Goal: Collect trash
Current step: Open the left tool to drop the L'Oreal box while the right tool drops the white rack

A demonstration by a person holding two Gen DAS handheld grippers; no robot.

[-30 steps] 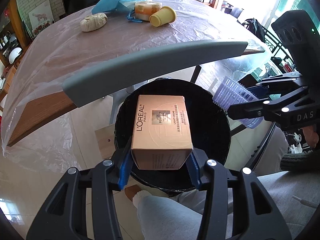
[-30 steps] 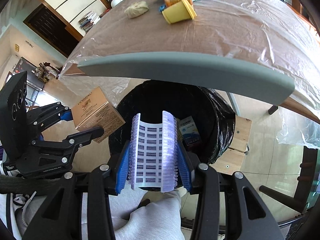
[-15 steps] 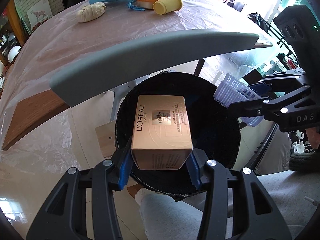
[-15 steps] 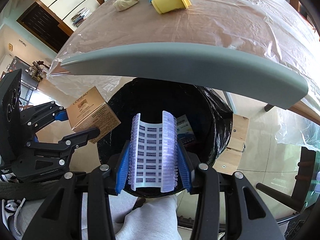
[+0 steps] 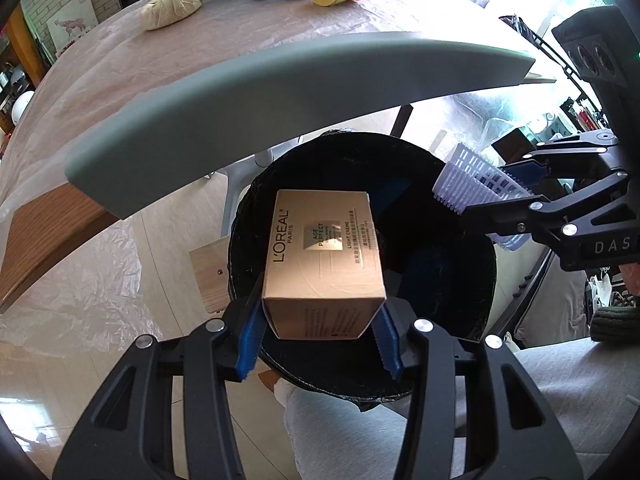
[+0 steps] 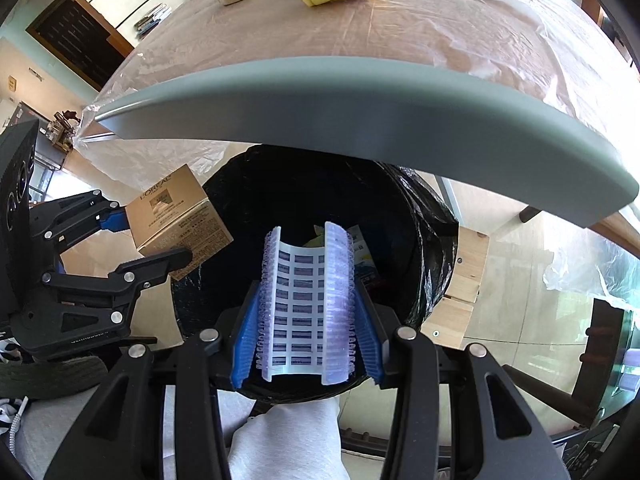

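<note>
Cardboard box [image 5: 324,252]: held in left fingers [image 5: 250,336], now lower over bin [image 5: 460,280].
Basket [image 6: 308,304]: squeezed in right fingers [image 6: 366,332], also lower.
Meaning: both ready to drop.

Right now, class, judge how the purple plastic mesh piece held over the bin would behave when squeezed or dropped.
The purple plastic mesh piece probably flexes easily: it curves into a trough between the right gripper pads. It looks light, being thin and full of openings. Released, it would likely fall into the black bin without breaking.
</note>
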